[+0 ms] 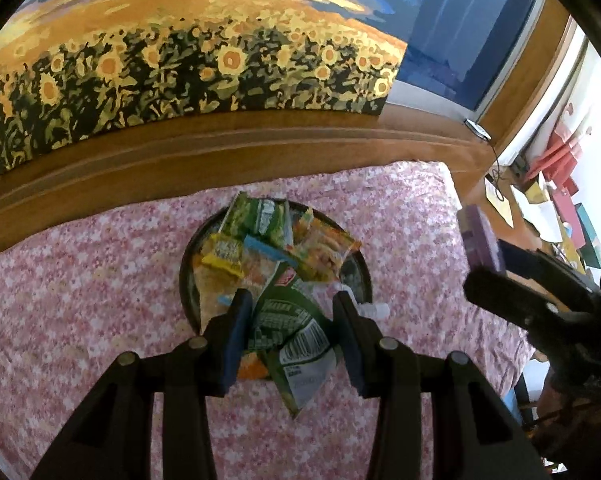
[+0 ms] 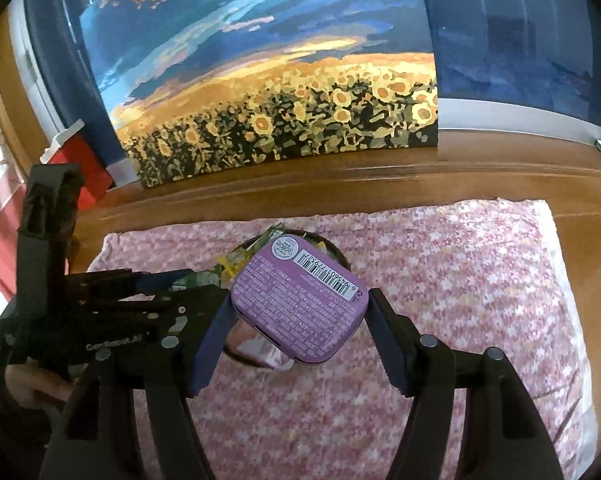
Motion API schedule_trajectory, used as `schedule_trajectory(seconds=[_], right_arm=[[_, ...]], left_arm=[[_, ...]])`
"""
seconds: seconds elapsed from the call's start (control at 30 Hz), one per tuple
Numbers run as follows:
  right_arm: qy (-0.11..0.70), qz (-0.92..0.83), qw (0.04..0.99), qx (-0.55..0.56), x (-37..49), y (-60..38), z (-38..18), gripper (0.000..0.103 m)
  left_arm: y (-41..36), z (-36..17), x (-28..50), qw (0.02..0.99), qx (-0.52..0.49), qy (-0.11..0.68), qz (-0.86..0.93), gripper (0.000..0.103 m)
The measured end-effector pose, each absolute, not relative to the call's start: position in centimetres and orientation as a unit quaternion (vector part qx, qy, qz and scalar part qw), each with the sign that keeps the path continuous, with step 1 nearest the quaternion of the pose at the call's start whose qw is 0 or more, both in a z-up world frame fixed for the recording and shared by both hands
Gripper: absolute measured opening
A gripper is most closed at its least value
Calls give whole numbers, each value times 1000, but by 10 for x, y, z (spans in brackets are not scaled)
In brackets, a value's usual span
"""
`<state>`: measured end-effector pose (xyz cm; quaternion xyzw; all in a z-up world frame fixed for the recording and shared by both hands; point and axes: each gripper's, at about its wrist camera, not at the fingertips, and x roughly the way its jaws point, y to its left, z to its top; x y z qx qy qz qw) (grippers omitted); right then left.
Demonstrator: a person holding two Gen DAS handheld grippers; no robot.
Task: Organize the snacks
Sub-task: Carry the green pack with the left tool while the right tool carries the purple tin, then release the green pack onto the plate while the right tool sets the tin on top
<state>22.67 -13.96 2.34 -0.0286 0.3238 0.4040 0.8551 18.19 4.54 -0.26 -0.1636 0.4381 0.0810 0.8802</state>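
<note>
A bed spread with a pink floral quilt (image 1: 80, 280) is seen, backed by a polished wooden ledge (image 1: 220, 152) on which a flat sunflower-field painting (image 1: 180, 80) is leaned against a dark window. A round, dark-rimmed tray (image 1: 186, 276) is set on the quilt and heaped with crinkled, glossy snack packets (image 1: 324, 248). A green foil packet (image 1: 288, 328), barcode side up, is clamped between the blue-padded fingers of the left gripper (image 1: 290, 320) above the near edge of the tray. A flat, rounded-square purple tin (image 2: 300, 296) printed with small text and a barcode is gripped at its sides by the right gripper (image 2: 300, 308), over the tray.
</note>
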Motion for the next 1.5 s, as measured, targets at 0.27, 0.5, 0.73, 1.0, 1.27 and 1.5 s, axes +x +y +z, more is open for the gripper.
schedule_trajectory(seconds=[0.27,0.5,0.73,1.0,1.27,1.5], right_arm=[[323,423,845,-60,247,-112,27,68],[323,433,839,-64,257,-98,31,68],[337,427,836,-71,268,-84,25,68],[353,439,823,-72,276,-65,15,68],[375,452,806,-72,282,-49,0,68],[410,459,787,-50,294,-41,-13,68]], left_arm=[[61,-5,194,880,-174,435,77,44],[63,-12,200,878,-177,441,65,44],[63,-20,210,870,-182,455,54,44],[69,-23,211,871,-181,455,44,44],[70,-25,214,870,-176,460,30,45],[68,-29,216,869,-171,464,24,62]])
